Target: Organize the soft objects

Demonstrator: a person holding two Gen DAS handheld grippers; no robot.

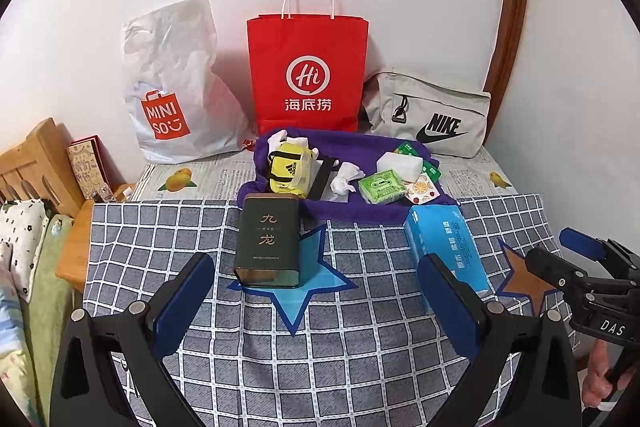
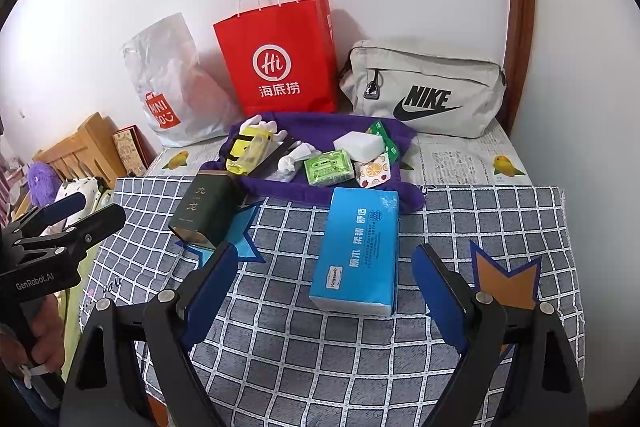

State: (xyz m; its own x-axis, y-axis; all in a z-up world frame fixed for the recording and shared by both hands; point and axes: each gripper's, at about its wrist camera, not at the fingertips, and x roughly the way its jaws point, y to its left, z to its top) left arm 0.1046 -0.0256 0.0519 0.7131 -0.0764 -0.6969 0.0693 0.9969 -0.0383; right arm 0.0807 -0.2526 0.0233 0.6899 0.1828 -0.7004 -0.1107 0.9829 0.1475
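A purple cloth (image 1: 352, 205) (image 2: 320, 193) lies on the table with a yellow adidas pouch (image 1: 290, 169) (image 2: 248, 149), crumpled tissues (image 1: 344, 181), a green tissue pack (image 1: 380, 187) (image 2: 328, 167) and a white sponge (image 1: 400, 161) (image 2: 360, 145) on it. A blue tissue pack (image 1: 444, 247) (image 2: 360, 251) lies on the checked cloth. A dark green tin (image 1: 268, 241) (image 2: 204, 211) stands on a blue star. My left gripper (image 1: 316, 295) is open and empty, just short of the tin. My right gripper (image 2: 324, 287) is open and empty at the blue pack's near end.
A white Miniso bag (image 1: 172, 95) (image 2: 168, 83), a red paper bag (image 1: 308, 71) (image 2: 280, 59) and a grey Nike bag (image 1: 432, 115) (image 2: 424, 91) stand along the wall. An orange star (image 1: 524, 275) (image 2: 508, 277) is at right. A bed and wooden headboard (image 1: 36, 167) are left.
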